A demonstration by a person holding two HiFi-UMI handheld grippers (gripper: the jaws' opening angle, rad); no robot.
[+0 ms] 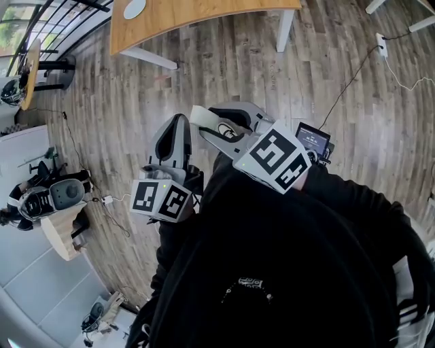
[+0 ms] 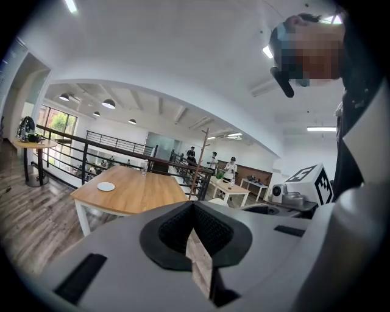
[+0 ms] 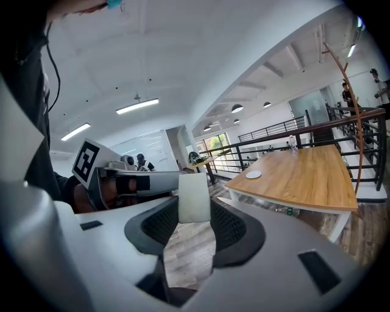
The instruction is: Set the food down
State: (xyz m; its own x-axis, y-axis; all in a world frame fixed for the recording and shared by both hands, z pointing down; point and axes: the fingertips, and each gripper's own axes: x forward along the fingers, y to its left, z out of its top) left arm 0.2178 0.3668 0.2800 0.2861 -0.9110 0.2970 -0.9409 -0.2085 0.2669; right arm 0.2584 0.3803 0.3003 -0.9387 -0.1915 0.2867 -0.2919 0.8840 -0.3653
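While left gripper (image 2: 194,210) sits closed, empty, right gripper (image 1: 204,121) clamps a white slab (image 3: 194,198). Risk: tabletop (image 3: 304,177) well apart; loosening now drops it.

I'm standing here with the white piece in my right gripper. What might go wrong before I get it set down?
1. The right gripper seems to pinch the flat white piece only at its jaw tips, over bare wooden floor. It may slip and drop.
2. The table with the plate lies ahead, not yet under the grippers. A cable crosses the floor to the right, a trip hazard if you stray there.
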